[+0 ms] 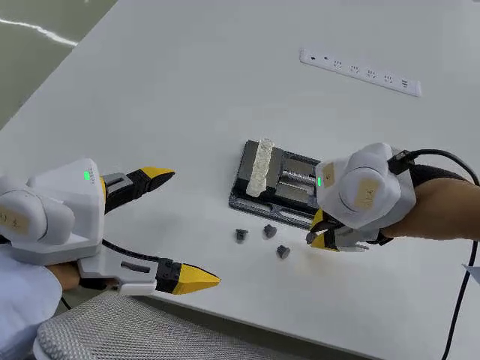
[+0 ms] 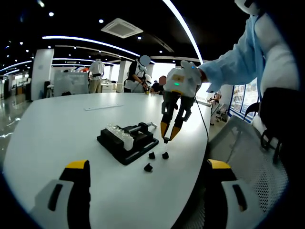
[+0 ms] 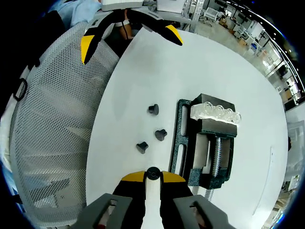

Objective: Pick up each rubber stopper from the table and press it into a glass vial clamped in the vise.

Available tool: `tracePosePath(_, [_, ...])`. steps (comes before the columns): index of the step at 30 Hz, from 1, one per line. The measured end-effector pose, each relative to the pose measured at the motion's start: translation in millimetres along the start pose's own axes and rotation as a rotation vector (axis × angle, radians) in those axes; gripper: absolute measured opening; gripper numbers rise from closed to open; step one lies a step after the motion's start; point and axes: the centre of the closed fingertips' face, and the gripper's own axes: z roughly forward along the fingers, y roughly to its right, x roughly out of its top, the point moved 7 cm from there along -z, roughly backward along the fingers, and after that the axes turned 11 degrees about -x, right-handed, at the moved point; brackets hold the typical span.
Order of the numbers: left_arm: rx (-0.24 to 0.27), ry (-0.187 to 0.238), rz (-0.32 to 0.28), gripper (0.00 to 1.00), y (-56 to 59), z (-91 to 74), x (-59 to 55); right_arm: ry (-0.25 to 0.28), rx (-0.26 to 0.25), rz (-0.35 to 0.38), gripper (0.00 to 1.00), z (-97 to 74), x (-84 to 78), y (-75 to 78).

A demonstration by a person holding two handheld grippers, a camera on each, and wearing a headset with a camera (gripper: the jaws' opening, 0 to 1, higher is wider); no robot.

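**A:** Big white counter [image 1: 187, 90], and on it the dark vise [image 1: 292, 184] with a row of clear glass vials [image 1: 262, 166] clamped upright along one end.

**B:** Anything inside the glass?

**A:** Cannot tell from here. The left claw [image 1: 195, 226] hangs at the counter's near edge, spread wide.

**B:** And the right claw [image 3: 152, 177]?

**A:** It's low beside the vise's screw end, tips pinching one dark stopper [image 3: 152, 173]. Three loose stoppers [image 1: 269, 231] lie on the counter just in front of the vise, near each other but apart.
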Motion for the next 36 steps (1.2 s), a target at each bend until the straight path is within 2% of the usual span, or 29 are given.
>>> tracePosePath(7, [0.001, -0.007, 0.006, 0.99, -2.5, -1.0, 1.9, 0.001, -0.006, 0.009, 0.07, -13.9, 7.2, 10.2])
tracePosePath(20, [0.013, 0.001, 0.022, 0.99, -8.9, -1.1, 5.9, 0.025, -0.019, 0.042, 0.06, -38.6, 26.2, 45.7])
tracePosePath(36, [0.019, 0.007, 0.026, 0.99, -15.5, -0.4, 10.8, 0.034, -0.044, 0.036, 0.06, -47.6, 48.4, 90.7])
